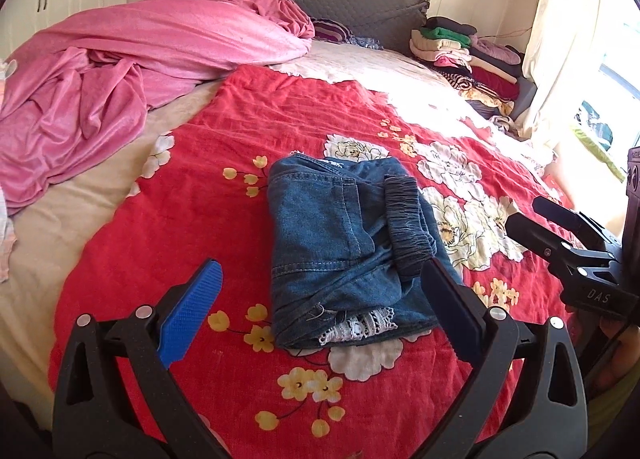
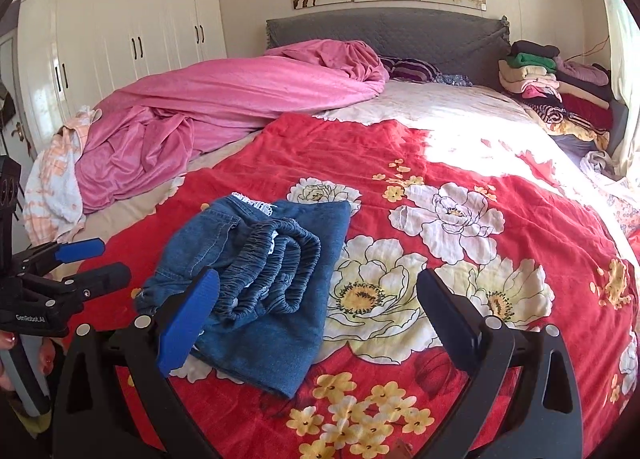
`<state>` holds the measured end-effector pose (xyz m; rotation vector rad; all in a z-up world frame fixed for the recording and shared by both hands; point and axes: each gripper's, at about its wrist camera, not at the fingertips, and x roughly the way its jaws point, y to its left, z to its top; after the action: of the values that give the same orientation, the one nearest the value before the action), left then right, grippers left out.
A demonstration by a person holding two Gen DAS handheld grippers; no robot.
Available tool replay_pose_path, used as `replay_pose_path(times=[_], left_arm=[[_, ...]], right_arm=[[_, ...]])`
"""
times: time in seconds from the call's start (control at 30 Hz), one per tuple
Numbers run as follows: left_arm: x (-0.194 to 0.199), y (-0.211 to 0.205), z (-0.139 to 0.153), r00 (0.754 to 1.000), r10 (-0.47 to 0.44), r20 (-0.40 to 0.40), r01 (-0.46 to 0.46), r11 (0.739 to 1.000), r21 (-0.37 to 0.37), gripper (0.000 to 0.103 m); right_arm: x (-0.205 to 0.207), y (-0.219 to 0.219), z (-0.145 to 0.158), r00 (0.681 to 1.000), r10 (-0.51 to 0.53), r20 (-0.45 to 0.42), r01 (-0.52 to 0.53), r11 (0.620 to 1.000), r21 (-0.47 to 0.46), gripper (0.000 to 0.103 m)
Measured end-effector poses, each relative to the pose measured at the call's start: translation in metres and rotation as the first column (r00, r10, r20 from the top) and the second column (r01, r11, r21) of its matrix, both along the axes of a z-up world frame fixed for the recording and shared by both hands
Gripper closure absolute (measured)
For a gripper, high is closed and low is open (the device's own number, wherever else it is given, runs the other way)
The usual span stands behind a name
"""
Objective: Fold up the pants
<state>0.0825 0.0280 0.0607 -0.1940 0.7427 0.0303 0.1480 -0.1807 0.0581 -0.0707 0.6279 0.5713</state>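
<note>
The fold looks almost finished, in my judgement: the pants [image 1: 344,247] already make a compact denim bundle, and both tools hang above it with nothing in them. The left gripper [image 1: 324,299] has its fingers spread wide, one on each side of the near edge of the bundle, and they hold no cloth. The right gripper [image 2: 316,315] is also wide open and empty, above the right part of the bundle.

The next move, I think, is only to tidy. The elastic waistband [image 2: 276,271] lies on top in loose loops and is not flat, so it wants a press or one more tuck.

The bundle rests on the red flowered blanket [image 1: 224,219] on the bed, in its near middle part. A white lace trim [image 1: 360,327] shows at the near edge. Farther back lies a crumpled pink cover [image 1: 140,59], and a stack of folded clothes [image 1: 460,47] is by the headboard.
</note>
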Motion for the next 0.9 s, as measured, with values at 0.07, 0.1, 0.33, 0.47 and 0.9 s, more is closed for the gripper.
replay_pose_path(times=[0.07, 0.1, 0.33, 0.47, 0.9], left_arm=[[-0.004, -0.002, 0.002, 1.000, 0.000, 0.007, 0.000, 1.000, 0.003, 0.010], [-0.006, -0.003, 0.003, 1.000, -0.001, 0.011, 0.001, 1.000, 0.005, 0.010], [-0.024, -0.010, 0.002, 1.000, -0.004, 0.019, 0.004, 1.000, 0.020, 0.010], [-0.035, -0.014, 0.000, 1.000, -0.007, 0.017, 0.006, 1.000, 0.026, 0.010], [-0.065, -0.025, -0.019, 1.000, 0.006, -0.001, -0.006, 1.000, 0.015, 0.010]], right_arm=[[-0.005, -0.001, 0.002, 1.000, 0.005, 0.010, -0.005, 1.000, 0.001, 0.005], [-0.008, -0.002, 0.003, 1.000, 0.005, 0.015, -0.006, 1.000, 0.004, 0.005], [-0.027, -0.008, 0.006, 1.000, 0.013, 0.025, -0.014, 1.000, 0.027, 0.005], [-0.038, -0.012, 0.003, 1.000, 0.013, 0.023, -0.013, 0.999, 0.029, 0.005], [-0.071, -0.013, -0.019, 1.000, 0.018, -0.010, -0.018, 1.000, 0.010, 0.005]])
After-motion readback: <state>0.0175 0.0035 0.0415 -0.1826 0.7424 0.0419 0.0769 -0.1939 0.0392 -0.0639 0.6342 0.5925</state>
